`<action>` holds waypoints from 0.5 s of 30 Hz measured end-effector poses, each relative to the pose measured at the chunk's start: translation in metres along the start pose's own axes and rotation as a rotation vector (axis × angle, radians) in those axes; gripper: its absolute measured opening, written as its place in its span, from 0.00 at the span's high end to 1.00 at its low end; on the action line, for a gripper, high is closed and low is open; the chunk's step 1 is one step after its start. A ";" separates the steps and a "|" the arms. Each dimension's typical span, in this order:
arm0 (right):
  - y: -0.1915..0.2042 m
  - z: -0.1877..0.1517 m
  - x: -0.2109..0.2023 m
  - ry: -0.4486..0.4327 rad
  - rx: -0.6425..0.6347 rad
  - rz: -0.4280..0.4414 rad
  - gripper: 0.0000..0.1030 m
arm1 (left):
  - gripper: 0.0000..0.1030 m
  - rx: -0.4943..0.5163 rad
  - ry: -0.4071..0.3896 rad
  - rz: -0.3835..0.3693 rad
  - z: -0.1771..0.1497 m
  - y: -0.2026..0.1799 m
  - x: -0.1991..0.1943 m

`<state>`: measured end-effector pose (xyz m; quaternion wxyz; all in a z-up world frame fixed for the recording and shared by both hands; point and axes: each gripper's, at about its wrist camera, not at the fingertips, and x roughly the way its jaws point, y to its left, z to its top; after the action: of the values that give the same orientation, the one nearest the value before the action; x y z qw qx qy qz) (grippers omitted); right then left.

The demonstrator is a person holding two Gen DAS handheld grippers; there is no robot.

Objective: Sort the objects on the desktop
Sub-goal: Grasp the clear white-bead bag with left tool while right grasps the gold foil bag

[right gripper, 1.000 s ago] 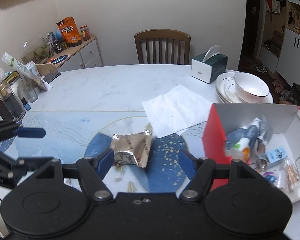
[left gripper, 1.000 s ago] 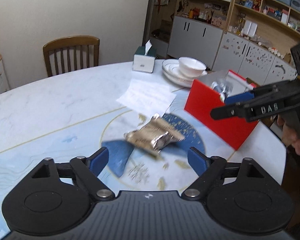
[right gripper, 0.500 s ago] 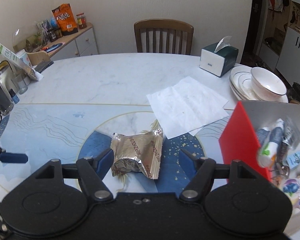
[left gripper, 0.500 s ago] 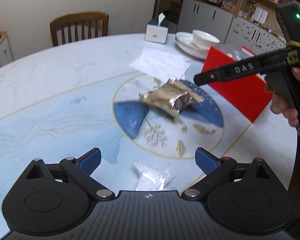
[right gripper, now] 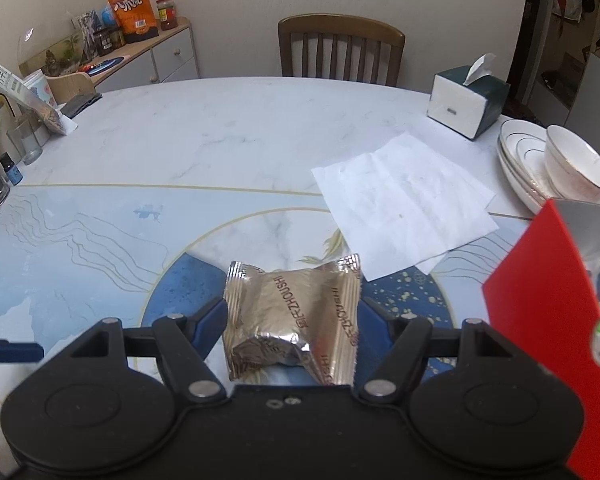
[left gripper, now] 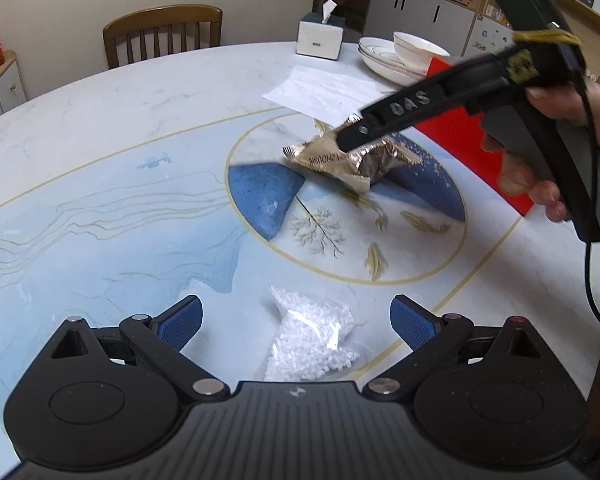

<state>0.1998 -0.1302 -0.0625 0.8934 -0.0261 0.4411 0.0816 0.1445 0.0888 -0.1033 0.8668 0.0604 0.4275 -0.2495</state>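
Right hand-held gripper (right gripper: 292, 320) spread around the foil packet (right gripper: 296, 316), pads not pressing: centre, then squeeze gently.

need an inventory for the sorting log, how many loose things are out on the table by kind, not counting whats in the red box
foil snack packet: 1
clear bag of white pellets: 1
sheet of white paper: 1
tissue box: 1
white bowl: 1
stack of white plates: 1, number of plates unclear
total: 6
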 end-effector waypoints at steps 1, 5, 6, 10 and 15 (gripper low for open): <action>0.001 0.000 0.003 0.004 -0.004 0.002 0.31 | 0.02 0.005 0.003 0.000 -0.001 -0.001 0.001; 0.006 -0.001 0.014 0.024 -0.018 0.000 0.31 | 0.02 0.018 0.009 0.007 -0.005 -0.004 0.005; 0.007 -0.001 0.017 0.028 -0.024 -0.004 0.31 | 0.02 0.020 0.011 0.010 -0.005 -0.004 0.006; 0.010 -0.001 0.023 0.029 -0.045 -0.022 0.30 | 0.02 0.043 0.009 0.028 -0.007 -0.008 0.009; 0.009 -0.001 0.030 0.034 -0.061 -0.038 0.29 | 0.02 0.046 0.017 0.034 -0.008 -0.008 0.014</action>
<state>0.2151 -0.1177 -0.0864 0.8860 -0.0632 0.4528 0.0776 0.1417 0.0791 -0.1183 0.8656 0.0896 0.4280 -0.2439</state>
